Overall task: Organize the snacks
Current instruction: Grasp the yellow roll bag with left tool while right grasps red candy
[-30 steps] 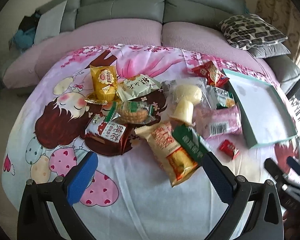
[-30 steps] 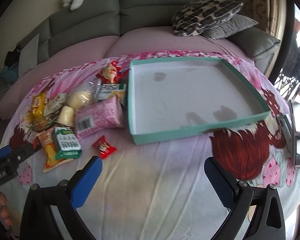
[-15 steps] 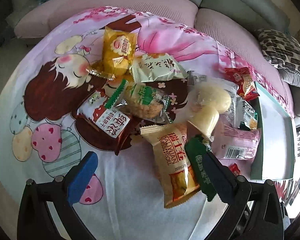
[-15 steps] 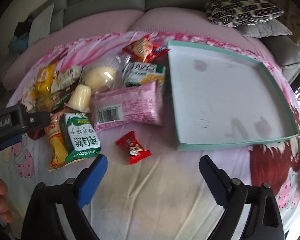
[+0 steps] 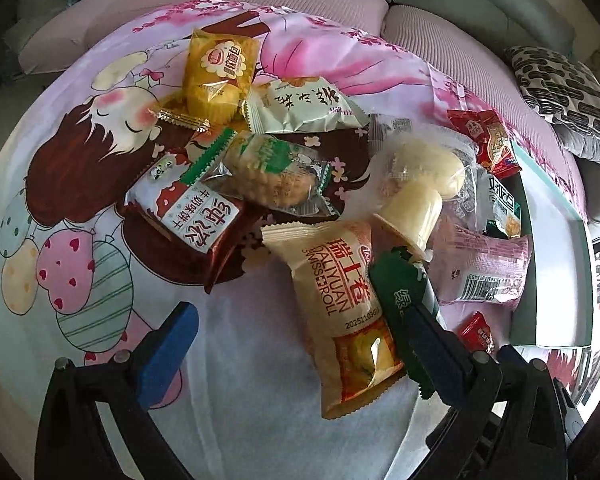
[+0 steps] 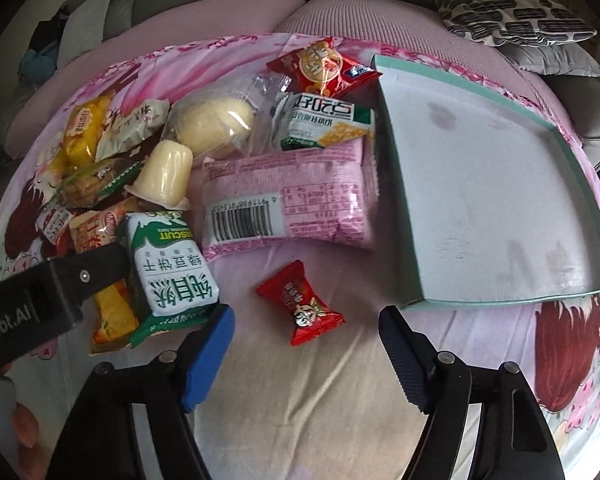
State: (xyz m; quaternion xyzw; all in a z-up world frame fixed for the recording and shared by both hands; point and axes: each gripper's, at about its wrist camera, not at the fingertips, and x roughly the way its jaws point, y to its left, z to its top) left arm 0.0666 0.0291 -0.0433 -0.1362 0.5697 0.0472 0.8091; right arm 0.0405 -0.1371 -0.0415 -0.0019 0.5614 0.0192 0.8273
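Note:
A heap of snack packs lies on a cartoon-print sheet. My left gripper point(image 5: 300, 342) is open above the beige Swiss roll pack point(image 5: 340, 300), its right finger against the green biscuit pack point(image 5: 398, 292). Nothing is pinched. In the right wrist view that gripper's black finger point(image 6: 72, 284) sits beside the same green biscuit pack point(image 6: 172, 264). My right gripper point(image 6: 308, 356) points down just short of a small red candy point(image 6: 300, 308). Its jaws are closing with only bare sheet between the pads. The teal-rimmed tray point(image 6: 480, 302) lies to its right, with nothing in it.
A pink pack point(image 6: 292, 200), a jelly cup point(image 6: 166, 172), a bun in clear wrap point(image 6: 216, 120), a cracker pack point(image 6: 324, 120) and a red pack point(image 6: 320, 66) crowd the tray's left side. A grey sofa and a patterned cushion point(image 6: 508, 12) lie behind.
Both grippers have sunk closer to the sheet. The right one swung left from in front of the tray to the red candy, and its jaws have narrowed. The left one closed in on the Swiss roll pack.

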